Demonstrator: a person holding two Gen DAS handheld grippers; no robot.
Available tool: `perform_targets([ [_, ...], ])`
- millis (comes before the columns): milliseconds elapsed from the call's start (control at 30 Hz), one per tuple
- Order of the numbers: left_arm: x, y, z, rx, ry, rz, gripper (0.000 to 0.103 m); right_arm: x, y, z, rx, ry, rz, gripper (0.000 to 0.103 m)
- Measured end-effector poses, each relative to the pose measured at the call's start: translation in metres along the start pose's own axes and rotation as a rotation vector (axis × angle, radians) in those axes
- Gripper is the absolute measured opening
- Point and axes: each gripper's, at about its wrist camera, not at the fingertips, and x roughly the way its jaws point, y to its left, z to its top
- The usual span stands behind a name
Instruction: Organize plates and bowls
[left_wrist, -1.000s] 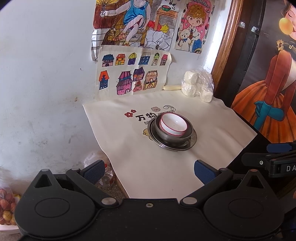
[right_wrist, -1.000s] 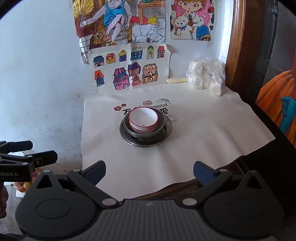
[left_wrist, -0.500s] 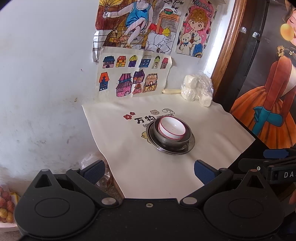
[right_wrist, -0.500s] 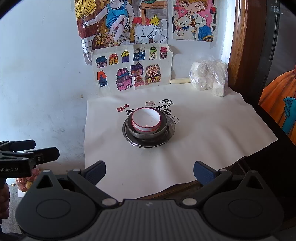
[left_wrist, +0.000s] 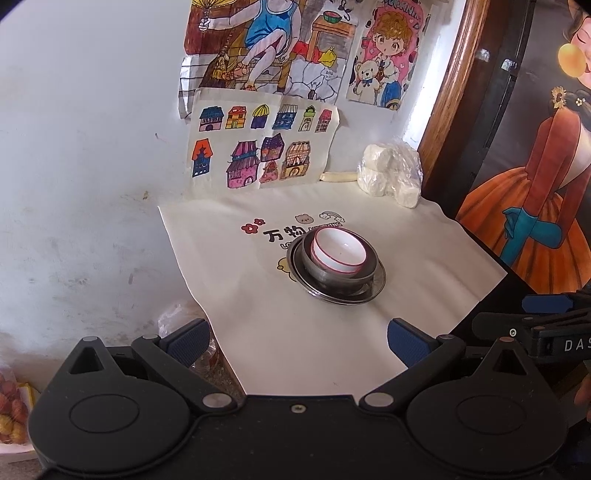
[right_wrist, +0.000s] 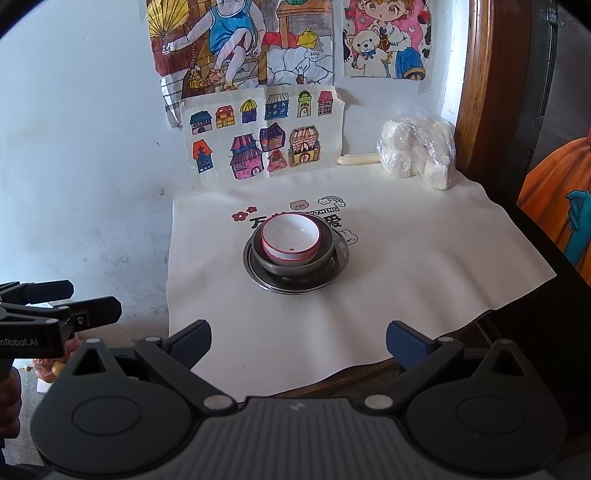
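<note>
Both jaws spread, empty. White bowl at 12 o'clock, tilted in steel bowl; could slip.

**Two wrist views, one shared table**

Both views are taken from beyond the near table edge, angled downward toward the wall. The stacked dishes and cloth are shared; the left view is set further left, the right more centred.

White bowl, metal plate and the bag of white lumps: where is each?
White bowl (right_wrist: 291, 232), right wrist view, inner floor.
Metal plate (right_wrist: 341, 254), right wrist view, right rim.
Bag of white lumps (left_wrist: 391, 170), left wrist view, middle.
</note>
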Motion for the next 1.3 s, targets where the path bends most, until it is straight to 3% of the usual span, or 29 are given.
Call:
perform_targets([
  [1300, 0.044, -0.003, 0.015, 0.0, 0.079, -0.025, 0.101, 0.037, -0.017, 0.015, 0.043, 0.079, 0.014, 0.103],
])
